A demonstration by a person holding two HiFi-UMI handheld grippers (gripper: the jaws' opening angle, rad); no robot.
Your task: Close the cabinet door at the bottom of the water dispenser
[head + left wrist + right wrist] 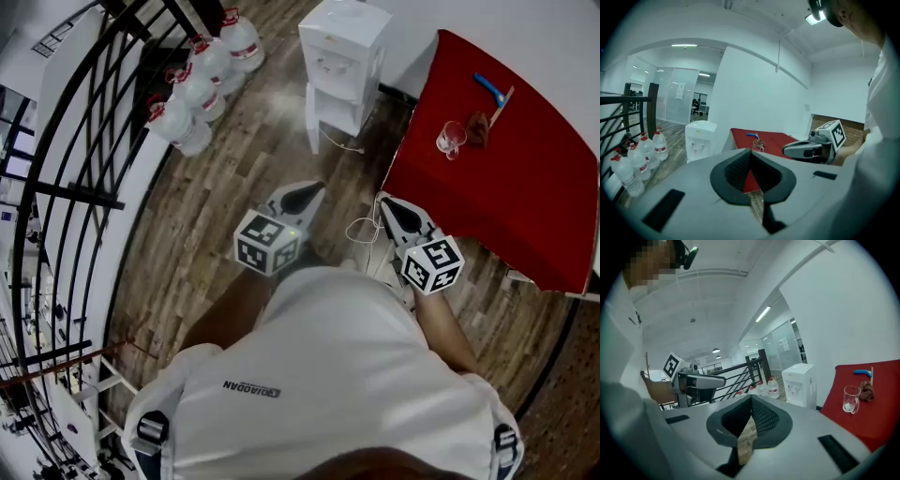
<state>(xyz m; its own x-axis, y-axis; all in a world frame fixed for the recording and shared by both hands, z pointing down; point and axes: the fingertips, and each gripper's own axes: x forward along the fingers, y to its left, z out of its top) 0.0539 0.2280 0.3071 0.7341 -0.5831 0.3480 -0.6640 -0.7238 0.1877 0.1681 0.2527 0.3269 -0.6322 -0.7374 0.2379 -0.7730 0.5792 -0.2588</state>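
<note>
The white water dispenser (343, 58) stands between the water bottles (192, 89) and the red surface (506, 169), its bottom cabinet door (312, 117) swung open. The left gripper (305, 195) and right gripper (389, 208) hang well short of it, fingers pressed together on nothing. The shirt print (251, 388) is too small to read.

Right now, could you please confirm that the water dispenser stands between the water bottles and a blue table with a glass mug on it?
Not quite: the head view shows the table is red, not blue. The water dispenser does stand between the water bottles and that table, which bears the glass mug.
</note>
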